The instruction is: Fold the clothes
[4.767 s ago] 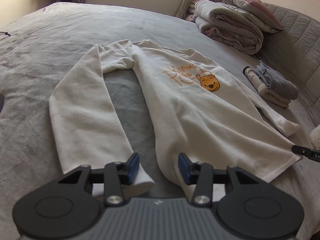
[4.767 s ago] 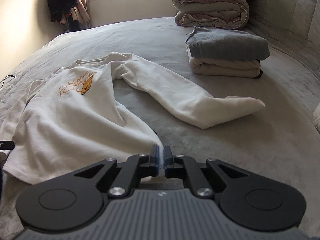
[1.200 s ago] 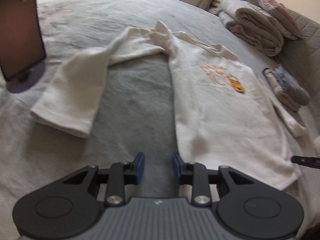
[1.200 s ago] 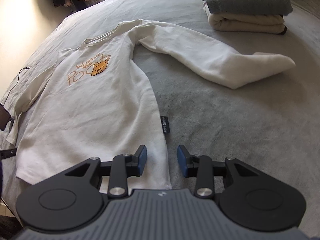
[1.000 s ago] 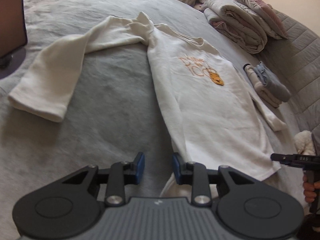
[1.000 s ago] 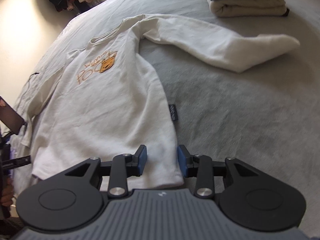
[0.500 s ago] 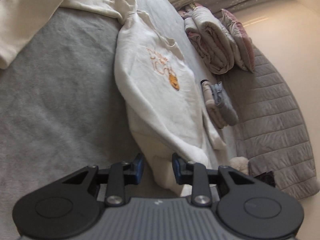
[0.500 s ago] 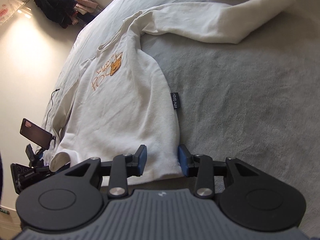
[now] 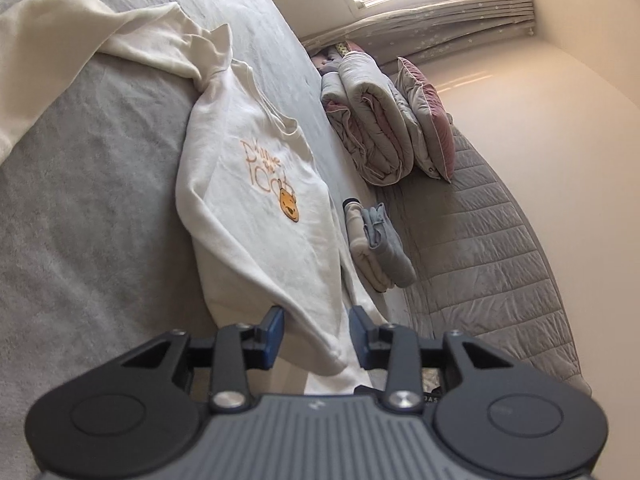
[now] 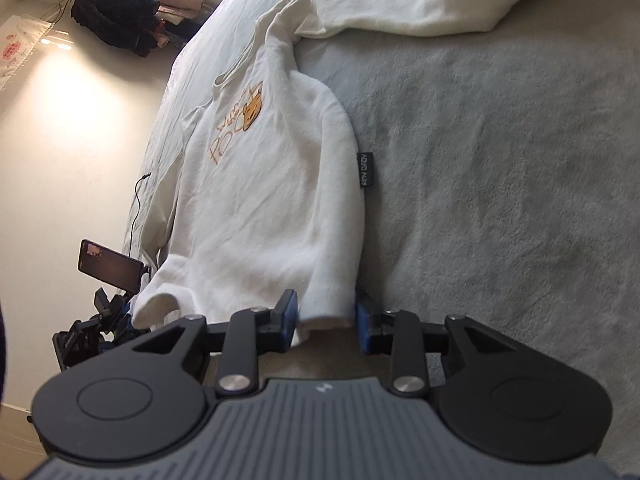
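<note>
I straddle the hem corners of the cream sweatshirt (image 10: 260,200) on the bed (image 10: 500,160), its long axis running straight ahead: right gripper (image 10: 326,314) jaws closing on one corner, left gripper (image 9: 316,334) jaws opening around the other, neither clamped

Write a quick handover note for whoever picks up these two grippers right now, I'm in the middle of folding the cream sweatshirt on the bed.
Left hand-held gripper: jaws opening, hem corner of the cream sweatshirt between them.
Right hand-held gripper: jaws closing around the other hem corner, not clamped.
Sweatshirt lies face up on the grey bed, sleeves spread out.
Folded clothes are stacked near the headboard.
Done: garment laid flat.
Left: every fold.
</note>
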